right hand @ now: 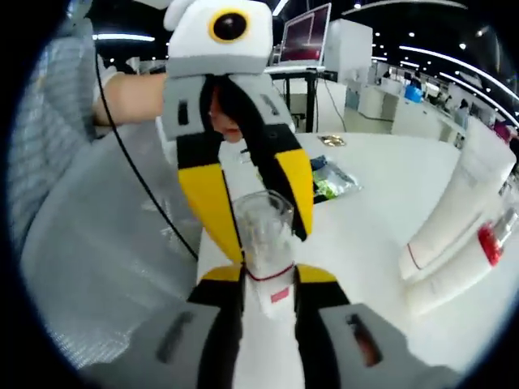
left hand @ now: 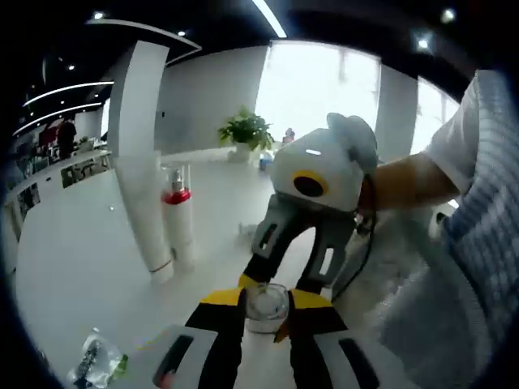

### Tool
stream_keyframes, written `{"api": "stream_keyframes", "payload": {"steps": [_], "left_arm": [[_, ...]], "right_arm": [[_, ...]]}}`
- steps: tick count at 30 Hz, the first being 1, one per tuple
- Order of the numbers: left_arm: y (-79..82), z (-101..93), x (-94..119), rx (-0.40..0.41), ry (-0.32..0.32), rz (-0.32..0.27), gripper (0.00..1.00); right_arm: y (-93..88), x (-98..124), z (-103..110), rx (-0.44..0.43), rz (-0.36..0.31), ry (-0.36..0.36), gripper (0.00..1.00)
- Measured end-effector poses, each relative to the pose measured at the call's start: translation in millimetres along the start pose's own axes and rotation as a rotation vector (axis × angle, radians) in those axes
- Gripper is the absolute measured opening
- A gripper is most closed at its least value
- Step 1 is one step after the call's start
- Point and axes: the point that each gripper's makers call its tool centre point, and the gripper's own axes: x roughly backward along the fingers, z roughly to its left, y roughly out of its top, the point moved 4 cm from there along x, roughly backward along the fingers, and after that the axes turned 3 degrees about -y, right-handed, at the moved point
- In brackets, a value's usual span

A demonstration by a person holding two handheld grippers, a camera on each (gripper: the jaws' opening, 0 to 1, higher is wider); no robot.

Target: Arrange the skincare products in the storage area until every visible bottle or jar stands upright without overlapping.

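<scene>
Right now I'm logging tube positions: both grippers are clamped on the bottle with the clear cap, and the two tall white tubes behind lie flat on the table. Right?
Not quite. The two tall white tubes stand upright on the white table, as the left gripper view shows. The rest holds: the left gripper and right gripper both clamp the white bottle with the clear cap.
</scene>
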Motion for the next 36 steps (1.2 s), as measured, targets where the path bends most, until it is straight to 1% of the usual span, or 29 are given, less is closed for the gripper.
{"api": "stream_keyframes", "payload": {"steps": [1, 2, 3, 4, 6, 7, 9, 10, 11, 12, 16, 23, 26, 30, 35, 36], "left_arm": [[3.0, 7.2, 1, 0.042, 0.036, -0.022, 0.21], [5.7, 10.6, 3, 0.059, 0.049, -0.045, 0.21], [7.9, 12.0, 4, 0.068, 0.055, -0.062, 0.22], [10.5, 15.5, 6, 0.080, 0.073, -0.087, 0.22], [12.4, 17.7, 8, 0.086, 0.086, -0.105, 0.25], [14.1, 20.1, 10, 0.093, 0.100, -0.119, 0.26], [15.8, 23.9, 11, 0.096, 0.119, -0.137, 0.28], [16.4, 25.1, 12, 0.099, 0.127, -0.143, 0.30], [17.6, 29.1, 13, 0.111, 0.151, -0.157, 0.30], [17.8, 30.2, 14, 0.115, 0.158, -0.160, 0.30], [16.7, 36.7, 17, 0.116, 0.211, -0.155, 0.30], [13.9, 41.0, 17, 0.100, 0.257, -0.131, 0.30], [13.8, 40.7, 18, 0.090, 0.261, -0.127, 0.30], [10.5, 41.3, 19, 0.103, 0.263, -0.112, 0.30], [9.2, 44.8, 21, 0.105, 0.287, -0.108, 0.29], [9.1, 45.6, 22, 0.108, 0.291, -0.108, 0.29]], "right_arm": [[-0.2, -1, -3, -0.025, -0.010, -0.023, 0.23], [0.5, -2, -8, -0.051, -0.029, -0.066, 0.23], [0.5, -3, -9, -0.052, -0.033, -0.076, 0.23], [0.0, -3, -14, -0.079, -0.051, -0.115, 0.23], [-0.9, -3, -16, -0.110, -0.066, -0.129, 0.23], [-2.2, -2, -20, -0.144, -0.084, -0.144, 0.23], [-5.2, 0, -25, -0.177, -0.107, -0.168, 0.23], [-8.3, 3, -29, -0.223, -0.126, -0.182, 0.23], [-10.2, 4, -32, -0.239, -0.134, -0.195, 0.23], [-13.3, 6, -36, -0.265, -0.137, -0.218, 0.23], [-16.9, 10, -42, -0.281, -0.156, -0.265, 0.23], [-15.9, 9, -42, -0.298, -0.166, -0.286, 0.23], [-15.0, 8, -41, -0.297, -0.160, -0.304, 0.23], [-15.4, 8, -41, -0.302, -0.157, -0.322, 0.23], [-15.0, 7, -40, -0.300, -0.152, -0.346, 0.23], [-15.2, 7, -40, -0.302, -0.157, -0.360, 0.23]]}}
